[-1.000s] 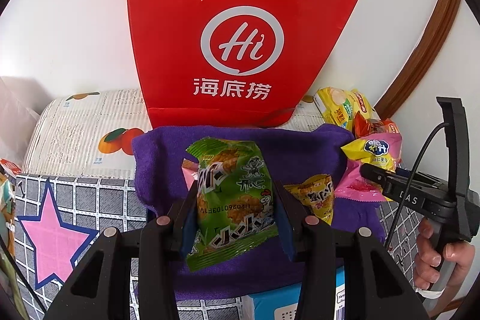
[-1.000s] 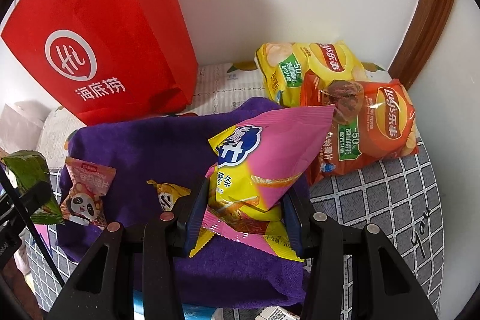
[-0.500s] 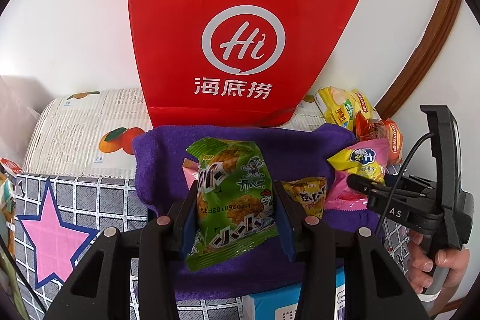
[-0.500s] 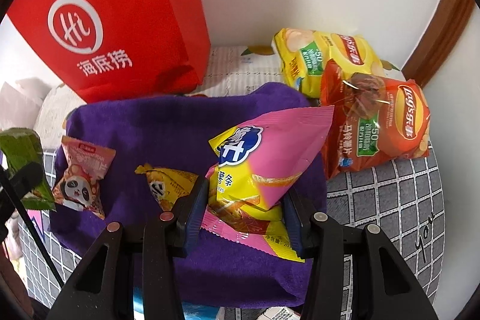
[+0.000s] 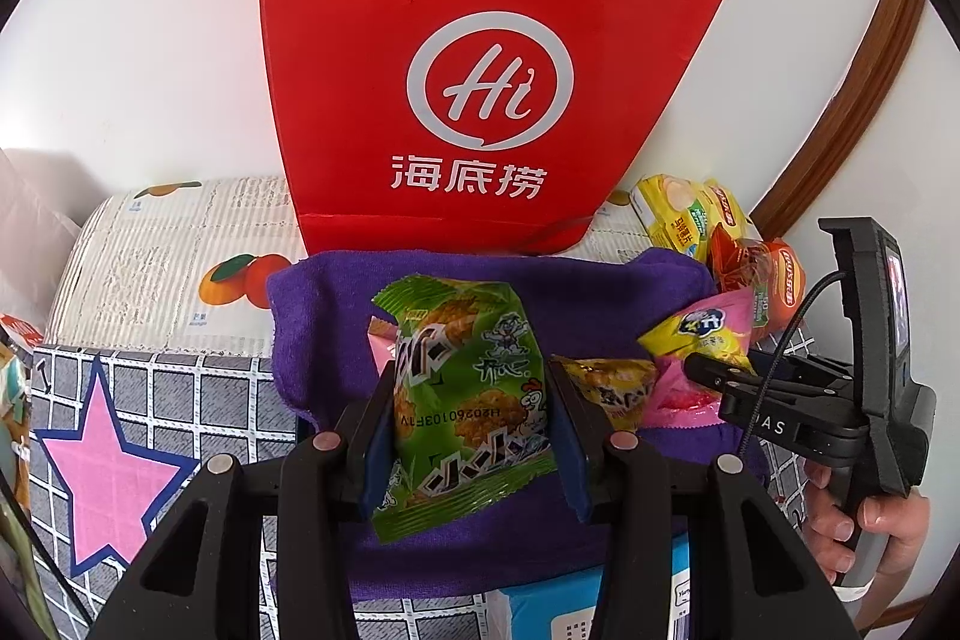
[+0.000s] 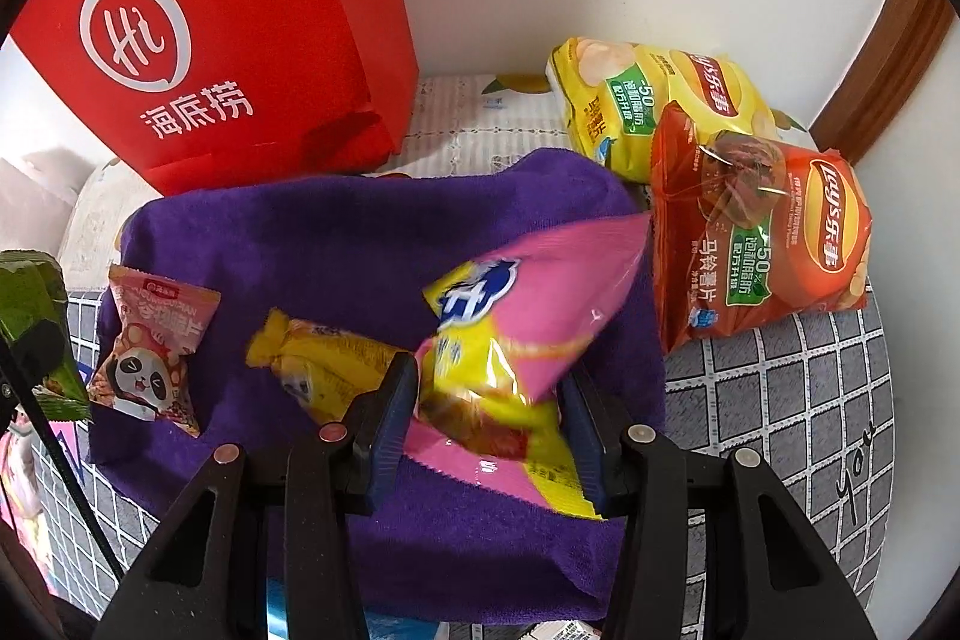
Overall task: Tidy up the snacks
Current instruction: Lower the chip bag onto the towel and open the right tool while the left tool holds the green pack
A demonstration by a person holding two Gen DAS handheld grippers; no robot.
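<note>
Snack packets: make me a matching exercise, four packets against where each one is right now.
Packets:
1. green packet
2. pink-and-yellow packet
3. panda packet
4. orange chip bag

Places:
A. lying on the purple cloth, nothing gripping it
B. clamped in the right gripper
C. on the checked cover, partly over the yellow chip bag
D. clamped in the left gripper

Pairs: 1-D, 2-B, 3-A, 4-C
</note>
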